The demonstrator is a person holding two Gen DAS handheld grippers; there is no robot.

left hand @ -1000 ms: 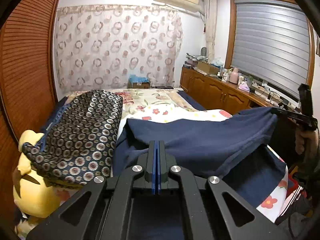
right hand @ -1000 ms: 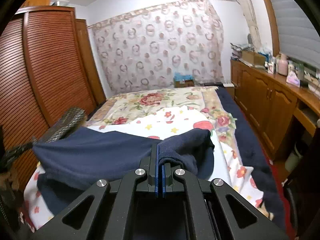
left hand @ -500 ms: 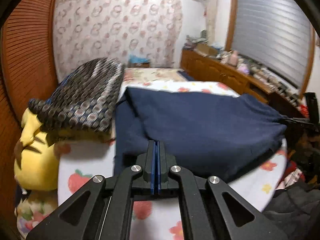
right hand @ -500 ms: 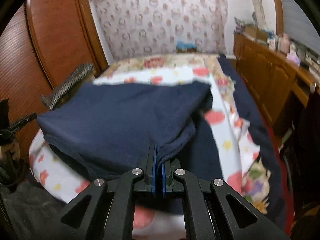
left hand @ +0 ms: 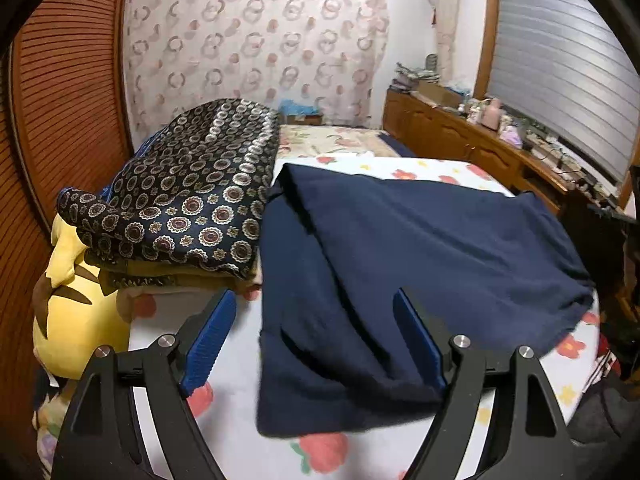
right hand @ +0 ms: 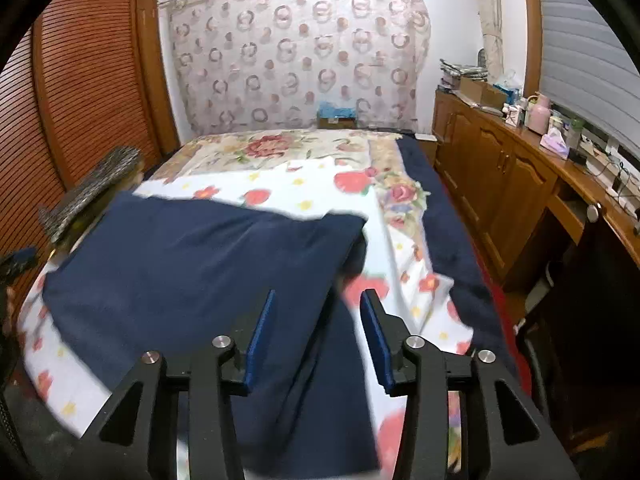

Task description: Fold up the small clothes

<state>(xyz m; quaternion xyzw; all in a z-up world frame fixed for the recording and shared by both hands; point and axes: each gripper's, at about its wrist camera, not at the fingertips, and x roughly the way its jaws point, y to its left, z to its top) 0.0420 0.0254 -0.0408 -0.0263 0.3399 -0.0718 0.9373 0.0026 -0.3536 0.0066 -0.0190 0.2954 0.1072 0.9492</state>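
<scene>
Since half a second ago we've let go with both grippers: the pads were pinched together on the navy cloth, and now both sets are spread apart with nothing between them, and the cloth has dropped flat onto the bed.

Biggest thing first: the bed (right hand: pixel 408 236), covered in a white sheet with red flowers and little yellow stars, fills most of both views. On top of it lies the navy garment (left hand: pixel 420 248), folded over on itself so an upper layer sits diagonally across a lower one. It reaches right down to the near edge of the mattress, and from the right wrist view the same garment (right hand: pixel 192 256) covers the near left part of the bed.

Just left of it in the left wrist view, touching its edge, is a dark patterned fabric pile (left hand: pixel 188 196) with round medallion prints, sitting on a yellow plush toy (left hand: pixel 72 304) that hangs off the bed corner.

Our left gripper (left hand: pixel 312 336) hovers over the near edge of the garment, spread very wide, holding nothing. Our right gripper (right hand: pixel 316 336) is open too, but less wide, also empty, with the garment's right edge below it. Can't tell if either one touches the cloth.
</scene>
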